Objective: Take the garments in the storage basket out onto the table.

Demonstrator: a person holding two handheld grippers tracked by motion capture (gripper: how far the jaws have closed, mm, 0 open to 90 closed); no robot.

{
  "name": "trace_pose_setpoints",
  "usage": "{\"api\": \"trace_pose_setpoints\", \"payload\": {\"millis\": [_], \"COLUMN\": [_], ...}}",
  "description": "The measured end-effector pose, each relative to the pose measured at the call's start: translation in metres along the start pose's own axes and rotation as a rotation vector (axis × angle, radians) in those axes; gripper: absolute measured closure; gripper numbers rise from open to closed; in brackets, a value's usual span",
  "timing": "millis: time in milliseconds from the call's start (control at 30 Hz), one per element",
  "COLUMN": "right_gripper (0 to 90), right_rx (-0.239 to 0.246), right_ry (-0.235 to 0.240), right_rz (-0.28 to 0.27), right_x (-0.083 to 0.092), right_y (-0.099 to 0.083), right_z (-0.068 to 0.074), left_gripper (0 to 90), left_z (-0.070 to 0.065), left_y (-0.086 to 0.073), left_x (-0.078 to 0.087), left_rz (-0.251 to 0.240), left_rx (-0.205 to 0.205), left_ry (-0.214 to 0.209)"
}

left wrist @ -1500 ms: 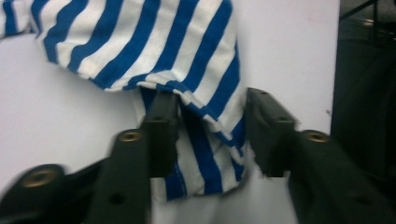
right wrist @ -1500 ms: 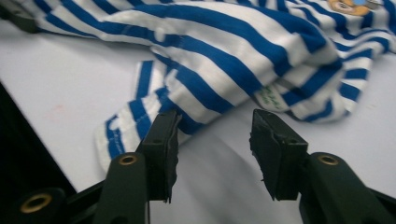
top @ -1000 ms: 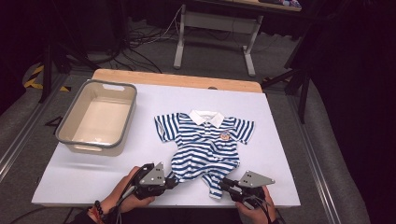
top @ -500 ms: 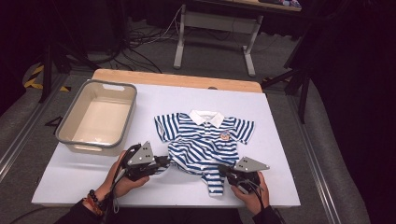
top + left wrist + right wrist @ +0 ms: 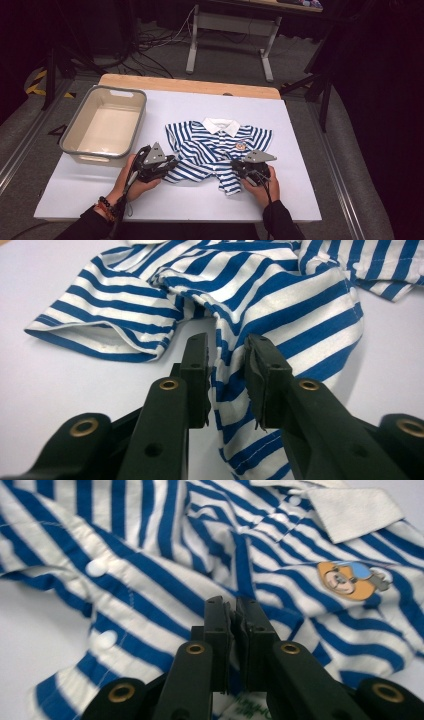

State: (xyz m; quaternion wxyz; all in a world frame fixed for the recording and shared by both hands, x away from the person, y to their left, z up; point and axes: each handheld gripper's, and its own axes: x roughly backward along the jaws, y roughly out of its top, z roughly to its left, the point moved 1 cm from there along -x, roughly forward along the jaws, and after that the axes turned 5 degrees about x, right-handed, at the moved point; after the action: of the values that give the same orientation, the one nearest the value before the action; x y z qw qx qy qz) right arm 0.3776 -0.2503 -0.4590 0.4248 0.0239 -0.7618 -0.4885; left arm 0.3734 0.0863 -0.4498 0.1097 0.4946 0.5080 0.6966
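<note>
Blue-and-white shirt (image 5: 215, 150): lies mid-surface, folded up, near the front edge.
Left claw (image 5: 227, 360): just been opening, cloth loose between.
Right claw (image 5: 234, 615): clenched on the hem.
Bin (image 5: 75, 145): far left.
Surface (image 5: 300, 200): bare right side.

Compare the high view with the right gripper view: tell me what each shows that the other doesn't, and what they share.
High view alone: the grey tub left of the shirt, the white table, both hands, and the left gripper at the shirt's left edge. Right gripper view alone: white buttons along the placket and a printed label under the jaws. Both: the striped shirt with its white collar and bear badge, and the right gripper, jaws pinched on the cloth.
</note>
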Motion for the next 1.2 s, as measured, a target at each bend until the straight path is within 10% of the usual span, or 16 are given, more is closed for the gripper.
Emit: {"api": "trace_pose_setpoints", "payload": {"millis": [533,800,967,1200], "right_gripper": [58.7,44.4,43.7,74.6], "right_rx": [0.009,0.029,0.061,0.076], "right_ry": [0.004,0.101,0.126,0.130], "right_rz": [-0.104,-0.056,-0.007,0.008], "right_x": [0.051,0.059,0.053,0.048], "right_y": [-0.013,-0.038,-0.041,-0.038], "right_z": [0.014,0.033,0.038,0.039], "left_gripper": [58.6,45.0,55.6,85.0], "left_z": [-0.048,-0.043,-0.038,-0.042], "left_y": [-0.003,-0.002,-0.004,-0.001], "left_x": [0.008,-0.022,-0.032,-0.031], "left_rz": [0.011,0.062,0.103,0.119], "left_rx": [-0.172,-0.137,-0.124,-0.157], "left_ry": [-0.145,-0.140,-0.138,-0.172]}}
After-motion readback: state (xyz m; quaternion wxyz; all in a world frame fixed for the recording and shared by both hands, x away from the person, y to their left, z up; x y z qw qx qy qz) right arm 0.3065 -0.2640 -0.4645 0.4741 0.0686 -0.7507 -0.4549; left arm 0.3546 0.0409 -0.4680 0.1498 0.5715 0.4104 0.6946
